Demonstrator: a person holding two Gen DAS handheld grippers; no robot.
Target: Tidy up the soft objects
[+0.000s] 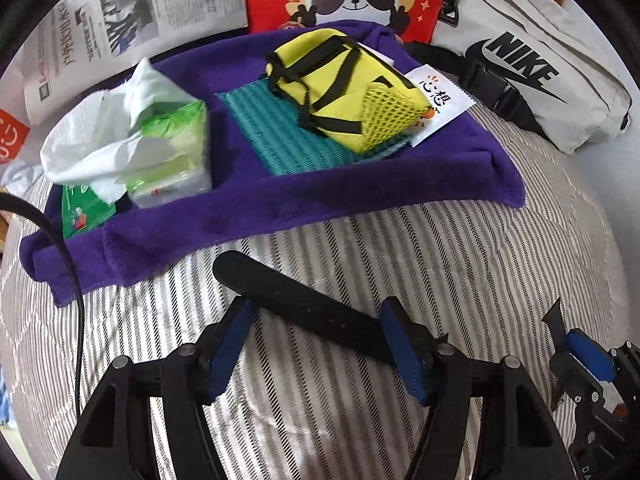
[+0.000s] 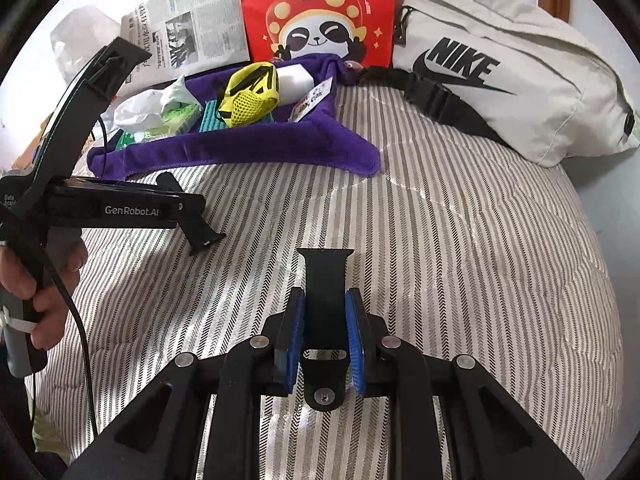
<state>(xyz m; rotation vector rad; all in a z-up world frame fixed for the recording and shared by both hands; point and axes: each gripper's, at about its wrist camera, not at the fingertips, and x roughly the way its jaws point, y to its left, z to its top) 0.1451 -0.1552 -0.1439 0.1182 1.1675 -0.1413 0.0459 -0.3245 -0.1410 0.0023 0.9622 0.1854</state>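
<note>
a: where's the left gripper (image 1: 316,344)?

b: low in the left wrist view, over the striped quilt (image 1: 400,248). its jaws stand wide apart, and a black strap (image 1: 296,300) lies on the quilt between them. the right blue pad seems to meet the strap's end, the left pad is clear of it

a: and the right gripper (image 2: 325,340)?

b: bottom centre of the right wrist view, jaws nearly closed, blue pads pressing both edges of a second black strap piece (image 2: 326,280) that sticks up past the fingertips

a: the soft things?

b: in the upper middle, on the purple towel (image 1: 280,204): tissue pack (image 1: 160,144) at left, small yellow bag (image 1: 340,92) on a teal cloth (image 1: 272,136). behind them a red panda bag (image 2: 316,12) and a grey nike waist bag (image 2: 500,76) at upper right
</note>
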